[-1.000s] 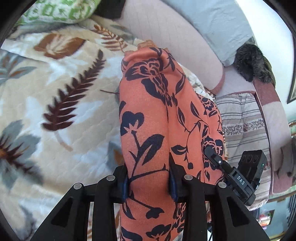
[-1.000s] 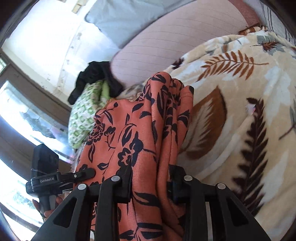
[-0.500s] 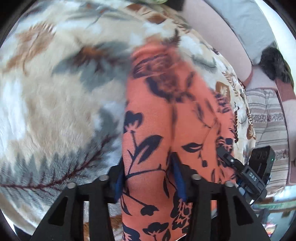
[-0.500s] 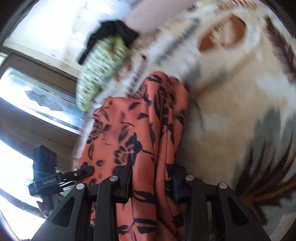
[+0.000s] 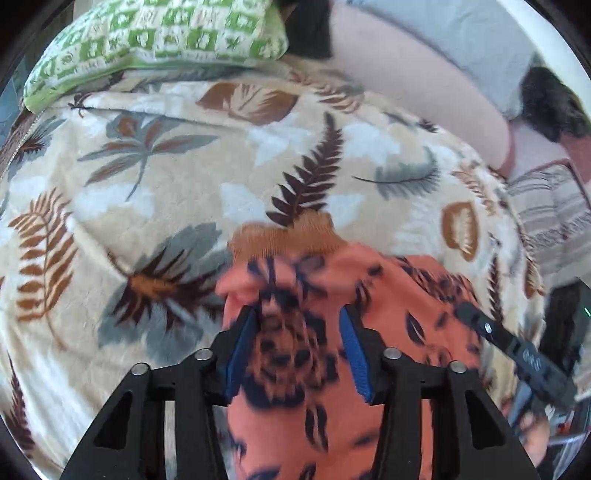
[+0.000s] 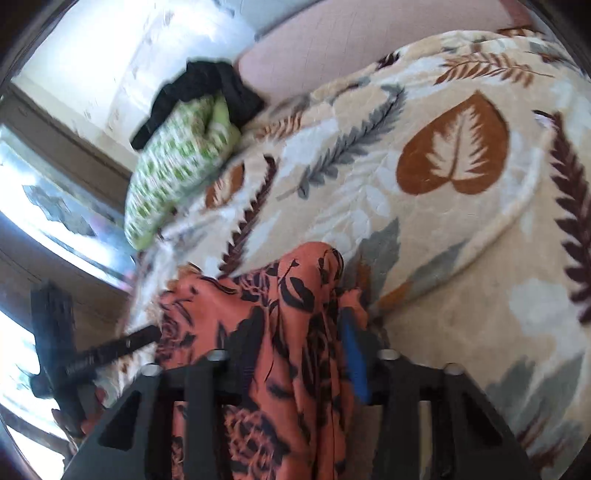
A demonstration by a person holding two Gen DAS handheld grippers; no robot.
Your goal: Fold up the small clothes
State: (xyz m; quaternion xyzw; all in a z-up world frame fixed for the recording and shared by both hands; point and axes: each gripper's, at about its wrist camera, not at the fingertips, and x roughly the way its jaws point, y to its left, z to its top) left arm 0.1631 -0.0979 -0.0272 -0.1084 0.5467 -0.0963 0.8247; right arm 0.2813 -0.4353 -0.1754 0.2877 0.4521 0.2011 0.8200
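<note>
Left wrist view: my left gripper [image 5: 298, 343] has its jaws closing on the orange floral garment [image 5: 391, 295], bunched near on the leaf-print blanket [image 5: 155, 177]. My right gripper [image 6: 295, 354] likewise. I see no containers; lettering on the other gripper is unreadable.

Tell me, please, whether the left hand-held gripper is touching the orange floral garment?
Touching: in the left wrist view the orange floral garment fills the closing left hand-held gripper, its cloth against both blue pads.

Before me lies a bed under a cream leaf-print blanket [image 5: 177, 206]. At eleven o'clock sits a green-checked pillow [image 5: 155, 33]; at nine, bright daylight floods a window [image 6: 55, 206].
</note>
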